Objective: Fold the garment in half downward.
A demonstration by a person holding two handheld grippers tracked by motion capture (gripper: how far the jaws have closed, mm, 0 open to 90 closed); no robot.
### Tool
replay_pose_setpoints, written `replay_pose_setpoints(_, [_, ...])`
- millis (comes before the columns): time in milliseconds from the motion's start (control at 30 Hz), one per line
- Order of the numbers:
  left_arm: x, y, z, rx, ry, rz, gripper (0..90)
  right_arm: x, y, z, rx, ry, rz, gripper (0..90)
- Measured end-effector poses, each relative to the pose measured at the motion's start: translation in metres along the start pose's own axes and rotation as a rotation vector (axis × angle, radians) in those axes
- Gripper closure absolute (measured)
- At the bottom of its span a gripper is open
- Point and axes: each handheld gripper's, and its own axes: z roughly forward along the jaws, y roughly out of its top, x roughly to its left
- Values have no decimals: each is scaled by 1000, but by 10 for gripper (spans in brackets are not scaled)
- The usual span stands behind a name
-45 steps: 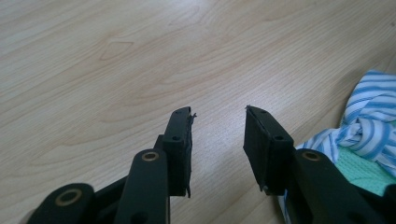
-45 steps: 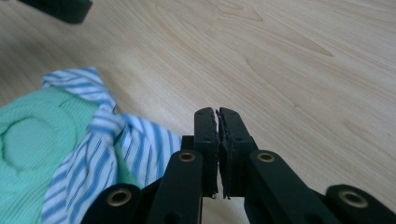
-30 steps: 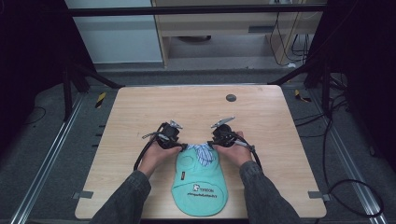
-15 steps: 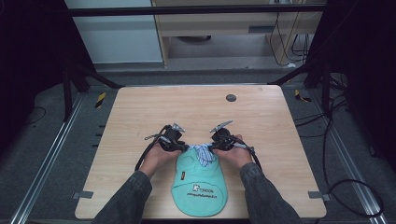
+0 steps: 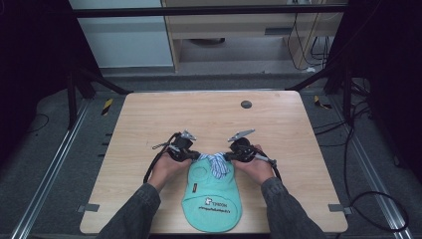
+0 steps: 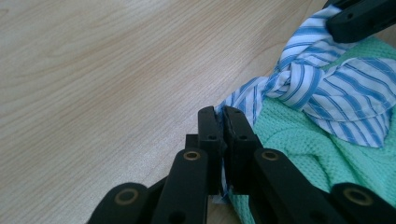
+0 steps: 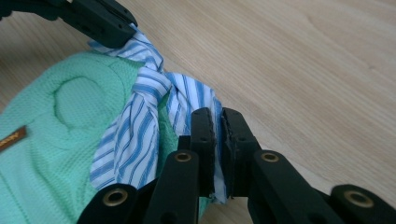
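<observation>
Jaws of the left gripper [image 6: 219, 140] have just been closing and now pinch one striped tie [image 6: 243, 100]; the right gripper [image 7: 218, 140] has likewise clamped the other tie [image 7: 215, 109]; between them sits the knot [image 5: 215, 159], topping the green bib [image 5: 211, 199]; judging by both grips, pulling apart comes next; no containers on the table [image 5: 199, 114].

We look down on a light wooden counter [image 5: 209, 117] standing on grey carpeted floor [image 5: 45, 149], metal floor rails [image 5: 50, 181] on either side, a pale cabinet [image 5: 127, 45] and wooden shelving [image 5: 234, 27] behind, cables [image 5: 368, 199] trailing at right.
</observation>
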Motion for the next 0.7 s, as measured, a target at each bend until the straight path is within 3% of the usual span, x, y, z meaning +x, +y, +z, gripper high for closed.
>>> replay_pose_setpoints(433, [-4, 19, -25, -32, 5, 68, 869, 2, 13, -28, -50, 0, -61, 840])
replay_pose_setpoints(700, [-1, 23, -29, -61, -13, 70, 871, 0, 21, -37, -56, -1, -99, 842])
